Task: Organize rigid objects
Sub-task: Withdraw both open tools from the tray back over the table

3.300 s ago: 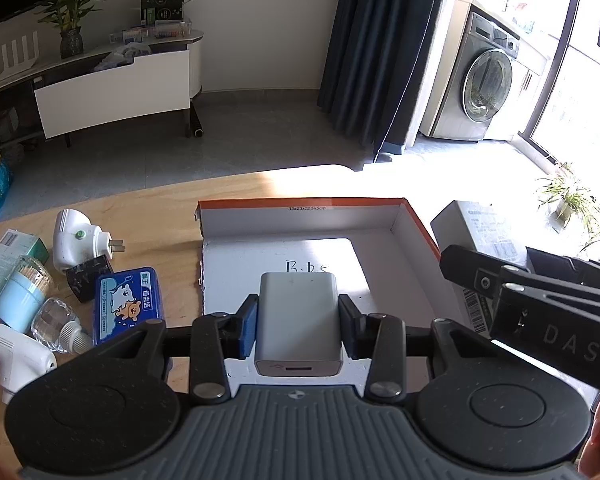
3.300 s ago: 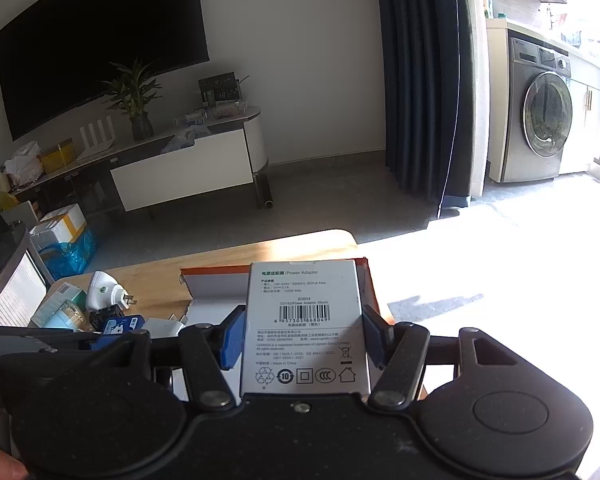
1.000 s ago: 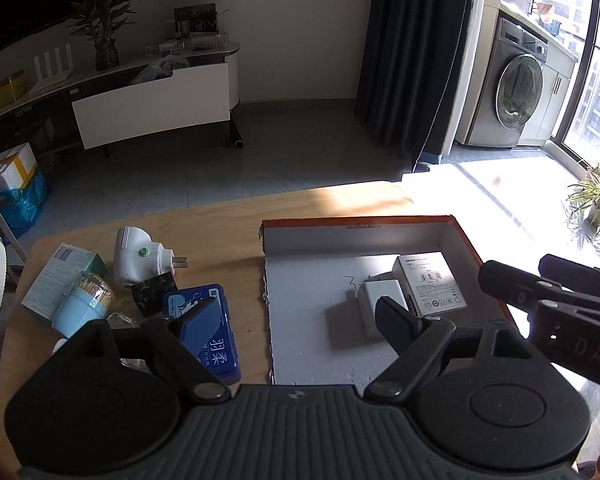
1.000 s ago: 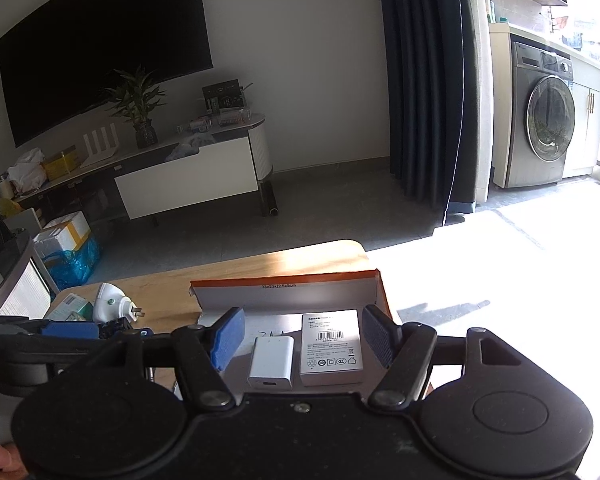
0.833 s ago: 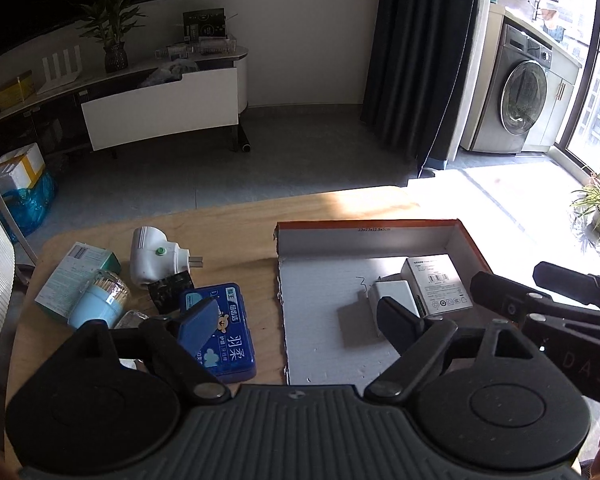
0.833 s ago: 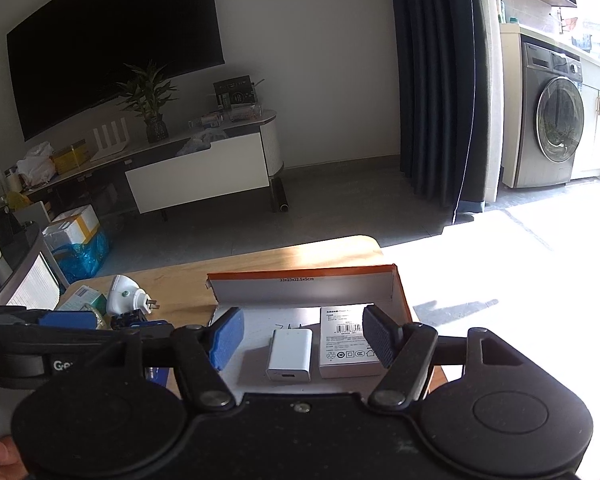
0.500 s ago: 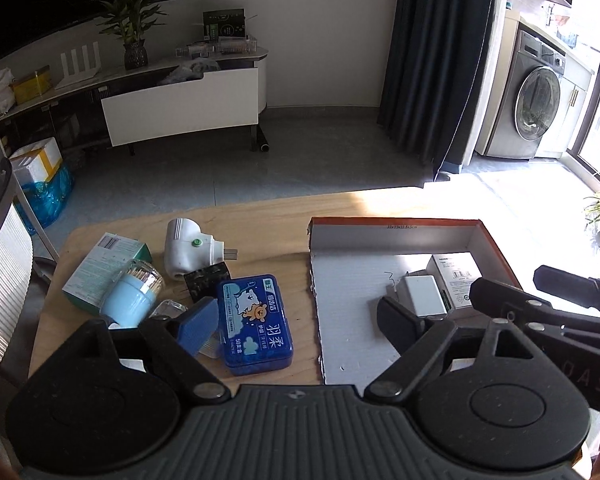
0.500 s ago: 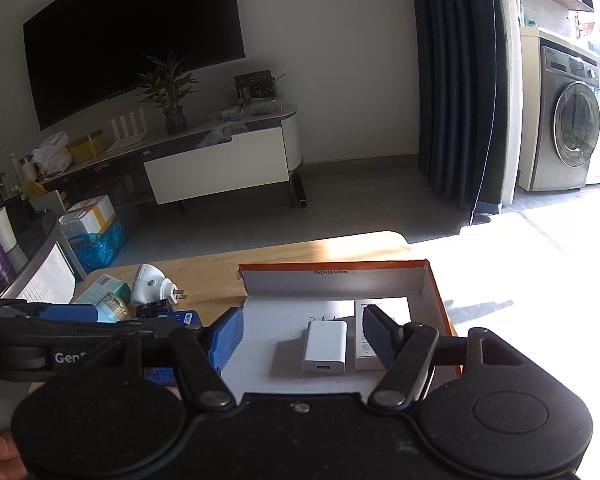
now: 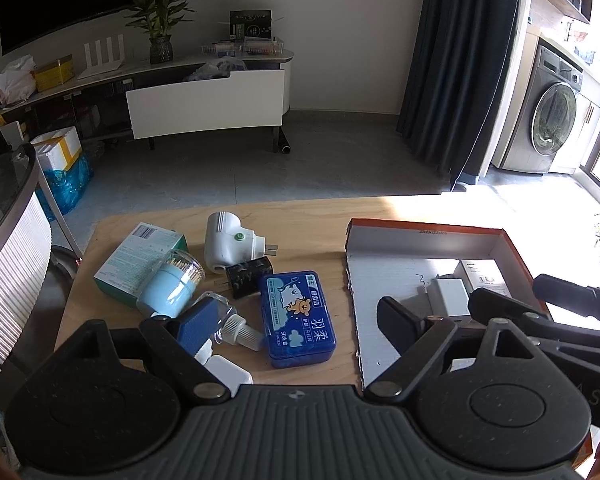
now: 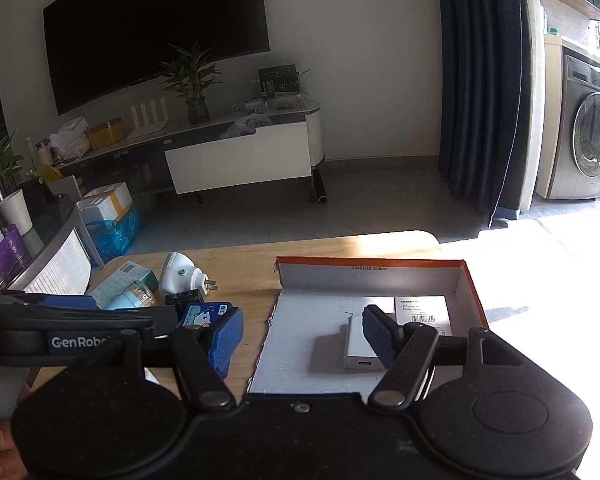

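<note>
An orange-rimmed cardboard box (image 9: 424,227) lies on the wooden table's right side and holds a white charger (image 9: 449,298) and a white adapter carton (image 9: 482,276). Both show in the right wrist view, the charger (image 10: 358,344) and the carton (image 10: 422,310) inside the box (image 10: 370,264). My left gripper (image 9: 296,326) is open and empty, above a blue tin (image 9: 298,312). My right gripper (image 10: 302,336) is open and empty, over the box's left edge.
Left of the box lie a white plug-in device (image 9: 228,242), a black plug (image 9: 248,278), a light blue toothpick jar (image 9: 172,286), a teal carton (image 9: 138,260), a small clear bottle (image 9: 230,326) and a white item (image 9: 226,372). The table's far edge faces open floor.
Both grippers let go of the charger and the carton, now lying in the box, and opened. Both then drew back and swung left, bringing the loose items into the left view.
</note>
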`<state>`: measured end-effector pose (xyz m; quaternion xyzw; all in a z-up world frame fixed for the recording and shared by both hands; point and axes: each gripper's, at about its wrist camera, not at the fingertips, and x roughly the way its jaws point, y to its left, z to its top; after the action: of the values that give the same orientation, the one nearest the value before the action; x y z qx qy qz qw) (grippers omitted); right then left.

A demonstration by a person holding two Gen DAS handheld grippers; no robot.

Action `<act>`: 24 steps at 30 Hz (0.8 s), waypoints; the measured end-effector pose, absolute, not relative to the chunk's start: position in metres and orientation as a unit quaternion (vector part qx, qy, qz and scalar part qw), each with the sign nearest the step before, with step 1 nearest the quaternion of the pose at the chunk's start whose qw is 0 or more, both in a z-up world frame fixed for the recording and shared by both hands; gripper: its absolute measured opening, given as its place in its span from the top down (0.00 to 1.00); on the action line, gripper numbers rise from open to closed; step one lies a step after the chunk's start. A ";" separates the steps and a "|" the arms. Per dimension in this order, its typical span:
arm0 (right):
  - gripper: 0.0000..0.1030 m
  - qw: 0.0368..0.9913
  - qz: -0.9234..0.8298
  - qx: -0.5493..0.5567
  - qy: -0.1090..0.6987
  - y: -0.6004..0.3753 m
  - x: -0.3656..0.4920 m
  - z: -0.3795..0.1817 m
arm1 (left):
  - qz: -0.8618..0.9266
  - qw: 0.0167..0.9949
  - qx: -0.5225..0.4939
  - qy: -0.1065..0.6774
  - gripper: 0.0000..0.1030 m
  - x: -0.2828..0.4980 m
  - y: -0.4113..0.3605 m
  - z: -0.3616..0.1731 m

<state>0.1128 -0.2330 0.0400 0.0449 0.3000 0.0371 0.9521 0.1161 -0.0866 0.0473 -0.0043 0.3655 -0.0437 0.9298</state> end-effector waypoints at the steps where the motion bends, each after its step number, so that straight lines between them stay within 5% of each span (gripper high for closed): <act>1: 0.22 0.952 0.038 0.044 0.300 -0.231 0.113 0.040 | -0.042 0.930 -0.005 0.365 0.14 0.115 -0.085 0.047; 24: 0.22 0.947 0.076 0.021 0.310 -0.186 0.123 0.034 | -0.010 0.928 -0.018 0.372 0.14 0.113 -0.040 0.041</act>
<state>0.1229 -0.1861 0.0344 0.0207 0.3101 0.0761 0.9474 0.1130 -0.0397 0.0408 -0.0185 0.3724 -0.0102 0.9278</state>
